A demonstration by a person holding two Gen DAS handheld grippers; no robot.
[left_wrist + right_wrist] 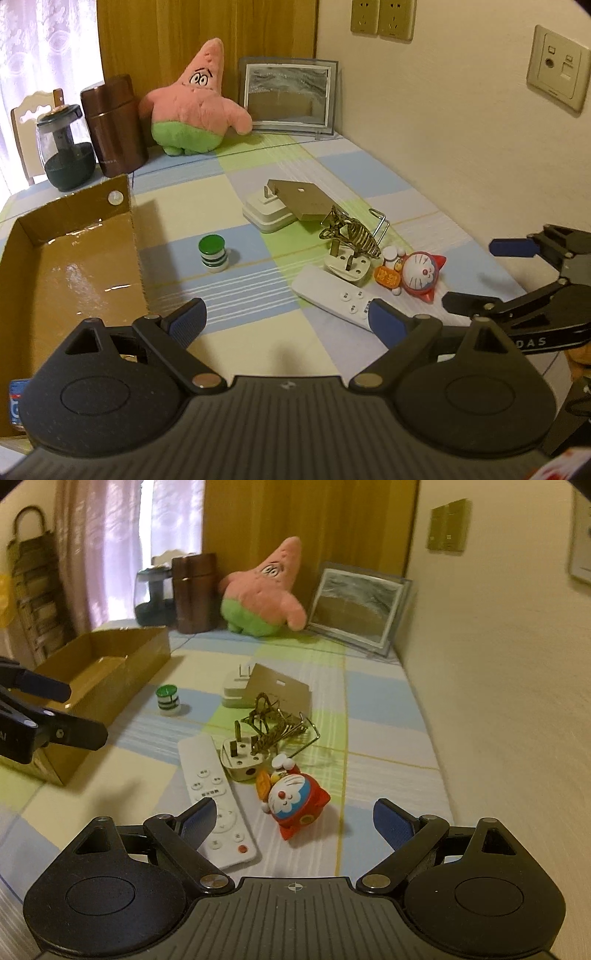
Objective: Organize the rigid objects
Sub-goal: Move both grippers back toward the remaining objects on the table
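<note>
On the checked tablecloth lie a white remote (334, 297) (216, 801), a white three-pin plug (347, 267) (242, 762), a metal fish skeleton model (351, 232) (275, 723), a red Doraemon figure (417, 275) (295, 803), a white charger (266, 210) (234, 692) under a tan card (304, 199) (280, 694), and a green-and-white striped spool (213, 253) (168, 699). The open cardboard box (70, 266) (107, 672) stands at the left. My left gripper (286, 321) is open and empty beside the box. My right gripper (295, 821) is open and empty just short of the Doraemon.
At the back stand a Patrick plush (195, 103) (266, 590), a brown canister (112, 125) (194, 590), a dark glass jar (64, 147) (151, 598) and a framed sand picture (288, 96) (356, 605). The wall (461, 129) runs along the table's right edge.
</note>
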